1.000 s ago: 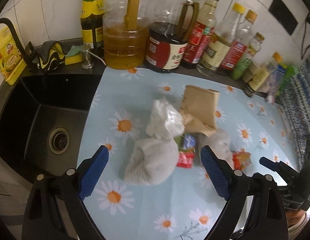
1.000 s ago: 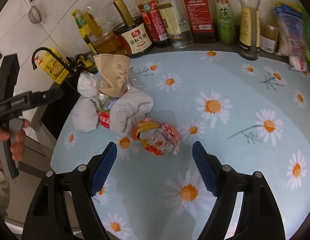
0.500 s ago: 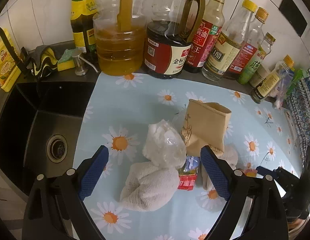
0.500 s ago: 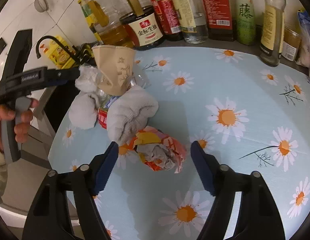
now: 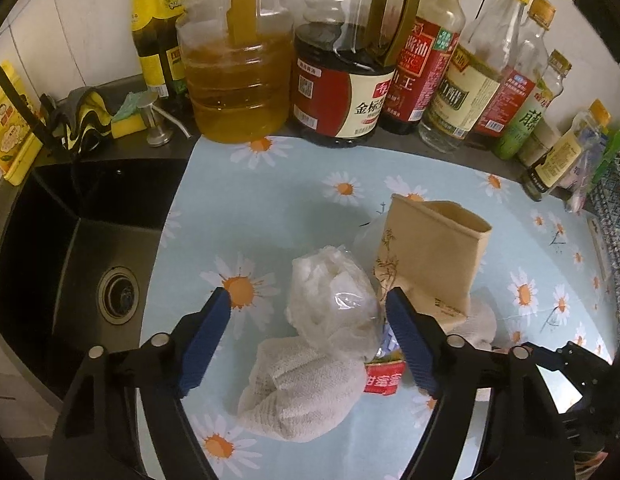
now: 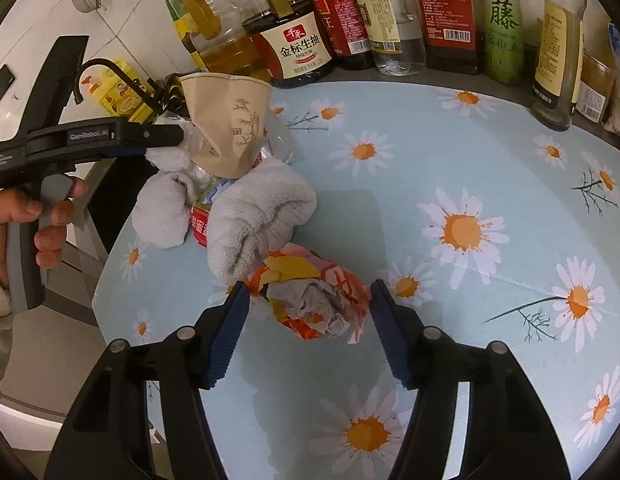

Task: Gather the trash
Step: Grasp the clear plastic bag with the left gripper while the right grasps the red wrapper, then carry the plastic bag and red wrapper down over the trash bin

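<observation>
A pile of trash lies on the daisy-print mat (image 5: 270, 208). My left gripper (image 5: 308, 312) is open, its jaws on either side of a white plastic-wrapped wad (image 5: 333, 296). Beside that wad lie a crumpled white towel (image 5: 302, 392), a brown paper bag (image 5: 429, 256) and a red wrapper (image 5: 383, 378). My right gripper (image 6: 308, 304) is open, its jaws straddling a crumpled orange and red wrapper (image 6: 313, 296). In the right wrist view the paper bag (image 6: 226, 128), a rolled towel (image 6: 258, 216) and the left gripper (image 6: 166, 134) also show.
A black sink (image 5: 70, 248) with a drain lies left of the mat. Oil and sauce bottles (image 5: 341, 60) line the back wall. A yellow sponge (image 5: 126, 120) and a soap pump sit by the sink. More bottles (image 6: 501, 20) stand behind in the right wrist view.
Both grippers have moved forward and down toward the pile. The left now straddles the white wad, the right straddles the orange wrapper. Both jaws have narrowed a little.
</observation>
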Available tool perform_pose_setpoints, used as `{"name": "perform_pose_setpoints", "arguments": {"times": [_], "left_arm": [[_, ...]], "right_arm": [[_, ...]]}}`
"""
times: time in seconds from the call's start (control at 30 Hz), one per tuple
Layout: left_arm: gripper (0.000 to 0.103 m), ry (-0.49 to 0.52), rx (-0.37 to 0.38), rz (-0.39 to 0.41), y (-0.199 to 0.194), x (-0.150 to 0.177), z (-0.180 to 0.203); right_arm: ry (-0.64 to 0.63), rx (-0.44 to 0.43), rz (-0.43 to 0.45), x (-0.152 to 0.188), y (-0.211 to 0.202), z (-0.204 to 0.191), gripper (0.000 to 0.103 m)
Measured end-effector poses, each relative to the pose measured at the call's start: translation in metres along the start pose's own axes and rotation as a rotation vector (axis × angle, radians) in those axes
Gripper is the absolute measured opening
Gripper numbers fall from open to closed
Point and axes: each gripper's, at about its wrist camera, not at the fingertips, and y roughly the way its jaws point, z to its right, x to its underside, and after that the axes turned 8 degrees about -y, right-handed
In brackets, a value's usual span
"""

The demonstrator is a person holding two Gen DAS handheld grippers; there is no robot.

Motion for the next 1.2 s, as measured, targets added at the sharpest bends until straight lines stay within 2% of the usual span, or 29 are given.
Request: {"name": "perform_pose_setpoints", "arguments": {"times": [0.1, 0.13, 0.27, 0.8, 1.2], "left_arm": [[0.064, -0.004, -0.005, 0.006, 0.001, -0.001, 0.000], [0.061, -0.007, -0.004, 0.011, 0.000, -0.001, 0.000], [0.049, -0.005, 0.005, 0.016, 0.001, -0.001, 0.002], [0.047, -0.029, 0.051, 0.057, -0.015, -0.001, -0.001], [0.047, -0.050, 0.102, 0.114, -0.049, 0.015, -0.016]], "right_arm": [[-0.002, 0.005, 0.007, -0.001, 0.000, 0.000, 0.055], [-0.004, 0.014, 0.010, -0.001, 0.000, 0.000, 0.044], [0.003, 0.015, -0.001, 0.000, 0.003, 0.002, 0.042], [-0.019, 0.029, 0.023, 0.001, -0.008, -0.004, 0.039], [-0.023, 0.045, 0.029, 0.013, -0.029, -0.026, 0.039]]}}
